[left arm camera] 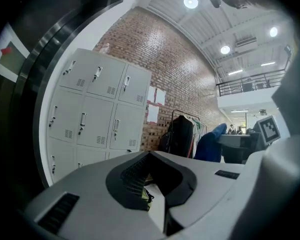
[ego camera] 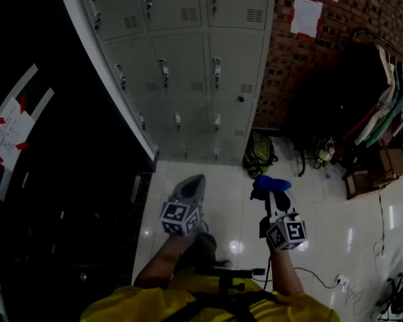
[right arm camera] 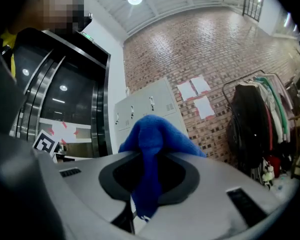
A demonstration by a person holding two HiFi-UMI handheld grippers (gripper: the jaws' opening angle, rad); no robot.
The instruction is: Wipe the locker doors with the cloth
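Head view, lockers (ego camera: 181,66) stood at 12 o'clock, left gripper (ego camera: 195,182) clenched on nothing, right gripper (ego camera: 273,192) at 5 o'clock grasped blue cloth (ego camera: 271,182).

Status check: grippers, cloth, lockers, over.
Right gripper shut on blue cloth. Left gripper shut, empty. Locker doors ahead, cloth not touching them. Green bag on floor by lockers.
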